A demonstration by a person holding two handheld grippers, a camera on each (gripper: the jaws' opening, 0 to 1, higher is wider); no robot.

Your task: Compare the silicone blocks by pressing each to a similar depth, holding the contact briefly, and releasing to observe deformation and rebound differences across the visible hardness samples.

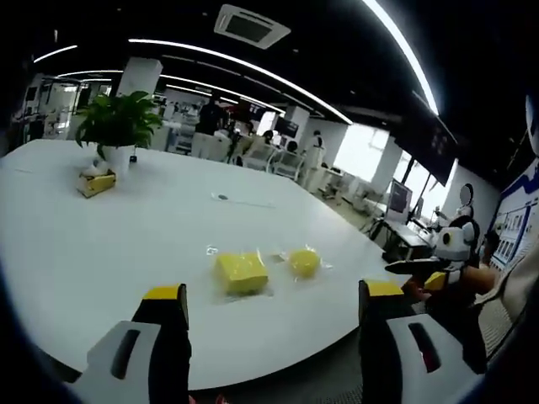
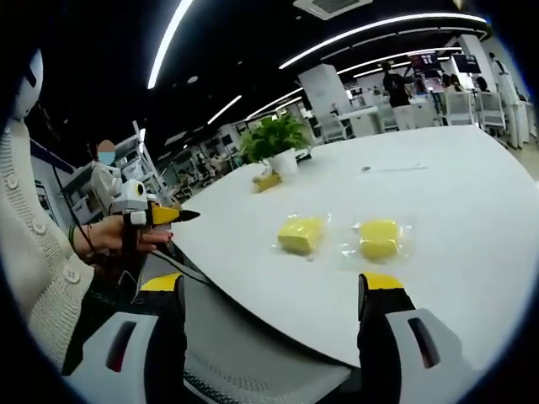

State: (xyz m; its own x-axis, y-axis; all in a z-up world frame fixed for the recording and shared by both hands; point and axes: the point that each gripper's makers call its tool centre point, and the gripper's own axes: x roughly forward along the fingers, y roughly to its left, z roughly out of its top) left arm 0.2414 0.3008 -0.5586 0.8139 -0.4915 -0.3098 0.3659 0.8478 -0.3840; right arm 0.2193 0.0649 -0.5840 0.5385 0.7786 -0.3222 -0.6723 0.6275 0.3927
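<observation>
Your left gripper (image 1: 274,296) hangs off the table's near edge, jaws spread and holding nothing; your right gripper (image 2: 274,286) likewise, released. Beyond them the white table (image 1: 101,252) carries two yellow silicone blocks in clear wrap: the square block (image 1: 241,272) and, just beside it, the rounder block (image 1: 304,262), untouched. Farther back stand a potted plant (image 1: 120,124) and a small yellow box (image 1: 96,183). Behind: open office, pillar, ceiling light strips (image 1: 253,71); nothing lies between jaws and blocks
</observation>
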